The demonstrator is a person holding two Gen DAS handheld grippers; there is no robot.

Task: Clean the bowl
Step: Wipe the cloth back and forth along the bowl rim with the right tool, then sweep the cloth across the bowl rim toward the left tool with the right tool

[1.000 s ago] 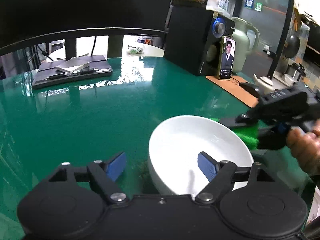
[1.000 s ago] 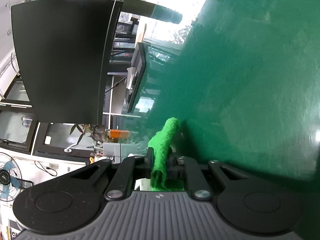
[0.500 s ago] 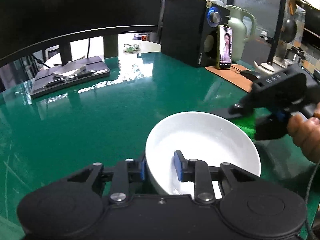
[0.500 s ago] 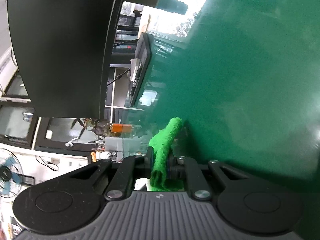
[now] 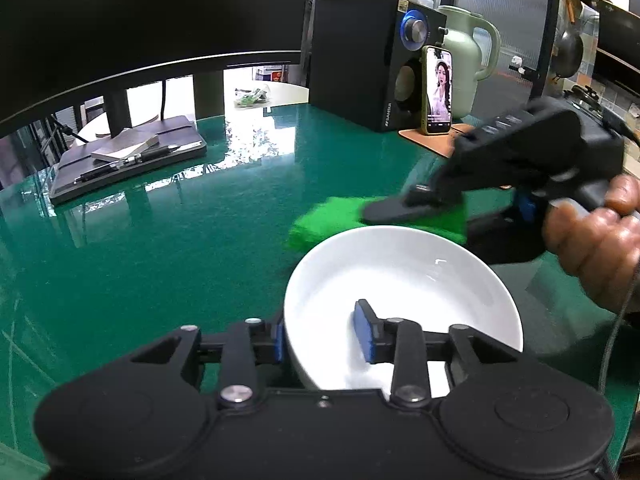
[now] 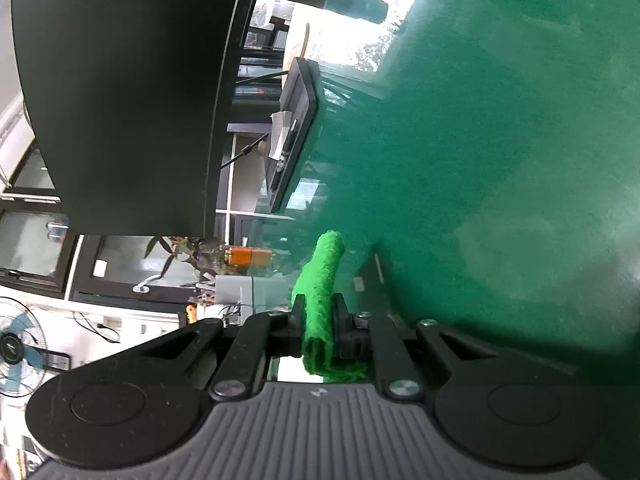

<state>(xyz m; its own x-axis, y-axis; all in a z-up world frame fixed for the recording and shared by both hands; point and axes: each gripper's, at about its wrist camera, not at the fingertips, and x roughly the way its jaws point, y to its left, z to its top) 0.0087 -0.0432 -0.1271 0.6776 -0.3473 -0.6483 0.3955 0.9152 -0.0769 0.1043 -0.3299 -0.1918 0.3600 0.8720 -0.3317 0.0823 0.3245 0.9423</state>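
Observation:
A white bowl [image 5: 404,280] sits on the green glass table. My left gripper [image 5: 322,338] is shut on the bowl's near-left rim, one blue pad inside the bowl and one outside. My right gripper [image 6: 318,320] is shut on a folded green cloth [image 6: 322,280]. In the left wrist view the right gripper [image 5: 400,206] is turned on its side and holds the green cloth [image 5: 320,222] just above the bowl's far rim. The bowl is not in the right wrist view.
A black speaker [image 5: 360,60], a lit phone [image 5: 438,90], a pale green kettle [image 5: 468,64] and a brown mat stand at the back right. A dark tray [image 5: 128,160] with a pen lies back left. A large monitor [image 5: 140,12] stands behind.
My left gripper closed from open onto the bowl's rim. The right gripper with the cloth moved left, over the bowl's far rim.

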